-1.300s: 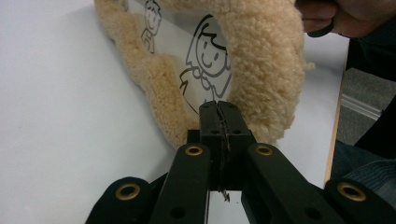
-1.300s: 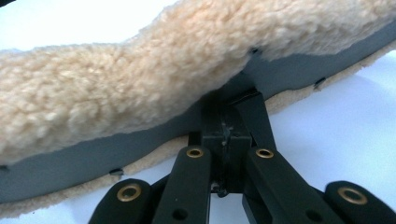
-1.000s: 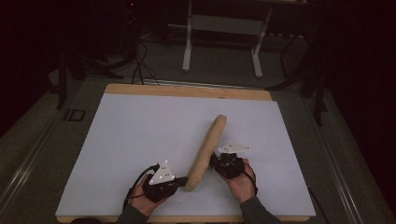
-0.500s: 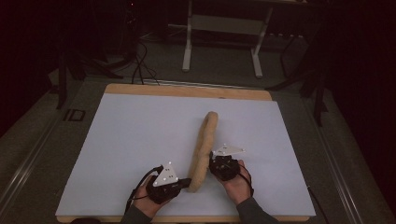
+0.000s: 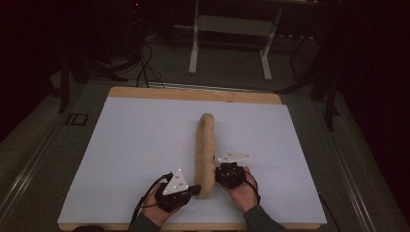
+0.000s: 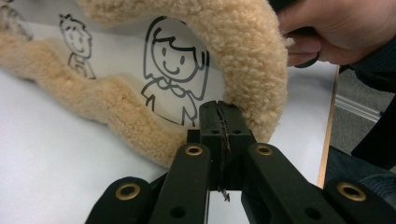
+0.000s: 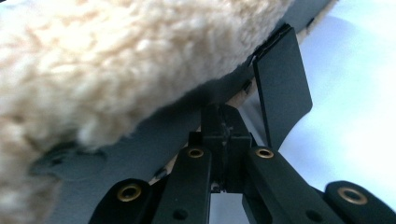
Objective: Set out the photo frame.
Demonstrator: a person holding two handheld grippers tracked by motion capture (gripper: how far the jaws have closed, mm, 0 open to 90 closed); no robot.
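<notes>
- Near the desk's [image 5: 121, 145] front edge, the fleece roll [image 5: 205, 150] lies pointing toward the far edge.
- My left tool [image 5: 193, 189] is clamped on its near end.
- My right tool [image 5: 218, 173] pinches its dark lining.

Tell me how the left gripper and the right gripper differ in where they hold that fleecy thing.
The left gripper pinches the fleecy pad's near end at its white printed lining; the right gripper sits slightly farther up, clamped on the grey edge by a black flap. Both have shut jaws.
</notes>
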